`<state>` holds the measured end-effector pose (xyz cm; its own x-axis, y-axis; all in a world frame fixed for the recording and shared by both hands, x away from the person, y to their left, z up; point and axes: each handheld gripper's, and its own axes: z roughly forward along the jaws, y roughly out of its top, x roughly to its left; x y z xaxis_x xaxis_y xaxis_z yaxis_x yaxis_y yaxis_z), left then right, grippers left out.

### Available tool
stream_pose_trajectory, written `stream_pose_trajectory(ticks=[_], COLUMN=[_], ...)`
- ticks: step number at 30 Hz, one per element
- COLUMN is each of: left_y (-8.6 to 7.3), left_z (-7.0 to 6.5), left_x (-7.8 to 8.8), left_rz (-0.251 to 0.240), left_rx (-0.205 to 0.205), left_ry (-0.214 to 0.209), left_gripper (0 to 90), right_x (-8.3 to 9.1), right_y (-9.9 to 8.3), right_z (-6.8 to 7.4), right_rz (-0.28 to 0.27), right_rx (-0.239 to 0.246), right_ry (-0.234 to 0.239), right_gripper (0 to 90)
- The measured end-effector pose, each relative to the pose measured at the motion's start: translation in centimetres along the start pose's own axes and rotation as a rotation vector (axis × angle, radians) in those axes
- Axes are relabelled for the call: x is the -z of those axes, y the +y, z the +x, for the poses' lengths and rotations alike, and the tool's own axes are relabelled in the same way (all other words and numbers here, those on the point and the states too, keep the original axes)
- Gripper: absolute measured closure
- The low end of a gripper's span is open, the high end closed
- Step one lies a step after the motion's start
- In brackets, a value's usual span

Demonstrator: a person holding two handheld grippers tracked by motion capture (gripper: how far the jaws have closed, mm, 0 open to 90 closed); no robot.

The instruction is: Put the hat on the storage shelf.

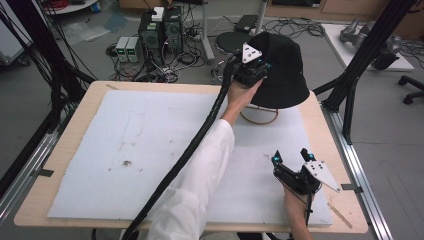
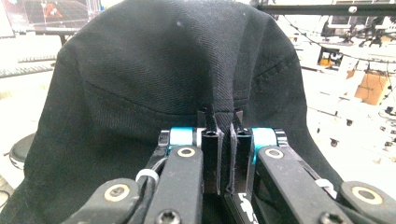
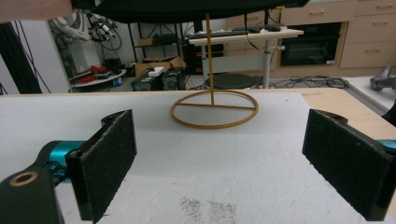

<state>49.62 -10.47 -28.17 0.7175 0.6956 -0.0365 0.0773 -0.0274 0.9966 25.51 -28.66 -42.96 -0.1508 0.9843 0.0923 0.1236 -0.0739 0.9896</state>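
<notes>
Where the high view looks down on the white mat, the left gripper grips a black hat over the far right edge. The left gripper view shows its jaws pinching a fold of the hat. In the right gripper view, the right gripper gapes wide, empty, facing the hat stand.

Grey floor strewn with cables, computer towers, a round stool, wooden cabinets behind.
</notes>
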Motion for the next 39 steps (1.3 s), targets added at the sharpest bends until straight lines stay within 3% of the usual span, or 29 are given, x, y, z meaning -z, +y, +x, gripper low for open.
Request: stream_pose_trajectory(ticks=[11, 16, 21, 24, 30, 39], left_y=[0.0, 0.5, 0.9, 0.5, -0.2, -0.8], left_z=[-0.1, -0.2, -0.2, -0.6, -0.5, 0.4], left_x=[0.0, 0.2, 0.7, 1.5, 3.5, 6.7], left_rz=[-0.005, -0.034, -0.039, -0.034, -0.030, -0.015], left_rx=[-0.002, 0.010, 0.023, 0.012, 0.003, -0.008], left_ry=[0.012, 0.042, 0.024, 0.041, 0.049, 0.021], left_gripper=[82.0, 57.1, 46.3, 38.3, 36.4, 30.5], right_x=[0.0, 0.1, 0.1, 0.2, 0.3, 0.2], right_y=[0.0, 0.0, 0.0, 0.0, 0.0, 0.0], right_z=[-0.1, -0.1, 0.1, 0.1, 0.1, 0.4], right_rz=[0.004, 0.002, -0.006, -0.006, -0.008, -0.009], right_rx=[-0.015, -0.011, -0.001, -0.001, -0.007, -0.002], right_ry=[0.000, 0.004, 0.008, 0.010, 0.007, 0.014], right_gripper=[9.0, 9.0, 9.0, 9.0, 9.0, 9.0])
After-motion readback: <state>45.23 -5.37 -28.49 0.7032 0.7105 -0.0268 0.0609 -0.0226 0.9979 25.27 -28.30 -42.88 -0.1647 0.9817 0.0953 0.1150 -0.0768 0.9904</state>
